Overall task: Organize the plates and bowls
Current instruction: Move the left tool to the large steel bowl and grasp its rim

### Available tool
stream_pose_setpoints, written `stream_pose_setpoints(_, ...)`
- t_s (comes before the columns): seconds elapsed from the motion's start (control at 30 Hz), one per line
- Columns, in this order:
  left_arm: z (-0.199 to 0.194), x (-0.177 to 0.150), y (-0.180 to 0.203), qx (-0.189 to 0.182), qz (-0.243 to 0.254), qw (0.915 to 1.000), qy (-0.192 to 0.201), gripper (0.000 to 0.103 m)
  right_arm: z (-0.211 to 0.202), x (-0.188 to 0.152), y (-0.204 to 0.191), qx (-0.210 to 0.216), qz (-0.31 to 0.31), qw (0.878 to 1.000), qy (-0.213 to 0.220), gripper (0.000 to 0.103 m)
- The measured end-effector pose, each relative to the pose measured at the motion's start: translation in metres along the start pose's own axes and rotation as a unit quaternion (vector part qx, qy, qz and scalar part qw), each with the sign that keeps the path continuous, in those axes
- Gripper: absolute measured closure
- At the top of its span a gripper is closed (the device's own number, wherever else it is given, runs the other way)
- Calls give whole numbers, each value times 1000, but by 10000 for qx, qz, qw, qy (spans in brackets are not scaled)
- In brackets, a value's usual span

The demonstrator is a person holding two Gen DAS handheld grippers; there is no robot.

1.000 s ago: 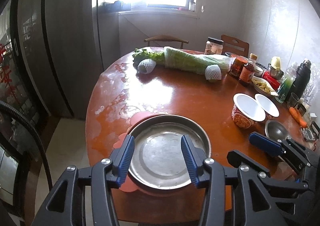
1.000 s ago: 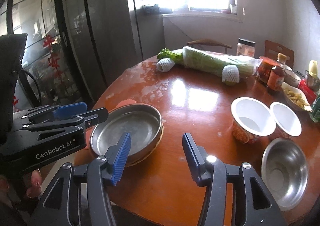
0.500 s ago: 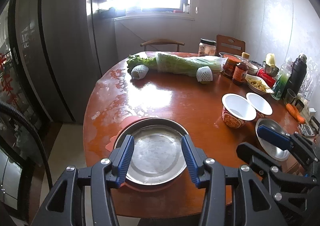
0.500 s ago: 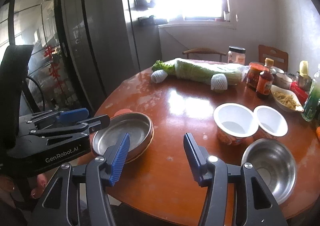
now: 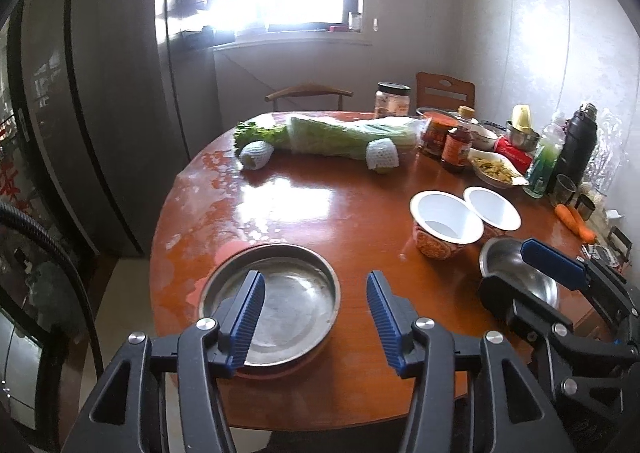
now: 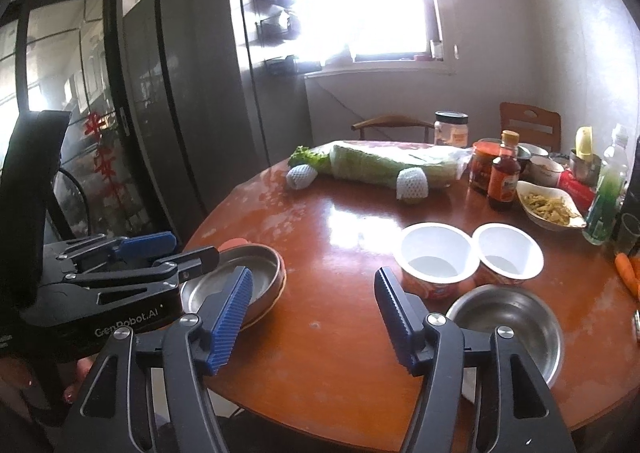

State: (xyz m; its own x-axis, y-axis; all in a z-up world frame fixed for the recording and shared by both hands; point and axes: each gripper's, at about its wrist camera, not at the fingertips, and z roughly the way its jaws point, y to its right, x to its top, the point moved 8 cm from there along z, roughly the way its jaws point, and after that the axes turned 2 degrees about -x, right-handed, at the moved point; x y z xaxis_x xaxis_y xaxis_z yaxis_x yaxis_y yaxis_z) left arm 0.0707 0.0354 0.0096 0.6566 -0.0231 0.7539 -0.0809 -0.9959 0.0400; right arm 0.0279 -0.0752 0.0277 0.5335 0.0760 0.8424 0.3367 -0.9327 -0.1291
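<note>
A flat steel pan (image 5: pixel 280 301) (image 6: pixel 256 265) rests on a pink-orange mat at the round table's near left edge. A steel bowl (image 6: pixel 508 329) (image 5: pixel 512 273) stands at the near right, with two white paper bowls (image 6: pixel 436 257) (image 5: pixel 444 217) just behind it. My left gripper (image 5: pixel 315 279) hovers above the pan's right part, its jaws opening with nothing between them. My right gripper (image 6: pixel 313 273) hangs over bare table between pan and steel bowl, its jaws also opening and empty. Each gripper shows at the edge of the other's view.
At the table's back lie a wrapped cabbage (image 5: pixel 344 135) and two foam-netted fruits (image 5: pixel 382 155). Jars, sauce bottles (image 6: pixel 505 173), a dish of food (image 6: pixel 548 207), a thermos and carrots (image 5: pixel 576 221) crowd the right side. Chairs stand behind; a tall grey fridge (image 6: pixel 192 101) is left.
Both grippers have drawn back and upward from the table, so the pan and bowls look smaller and farther. Both pairs of jaws stand wider than before, the right most clearly.
</note>
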Motion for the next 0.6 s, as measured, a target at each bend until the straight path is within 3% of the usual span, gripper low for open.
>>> stream_pose_setpoints(0.6,15,1,65,-565,268,9979,-185,48,-35,-4,85,-666,542,9960,264,32)
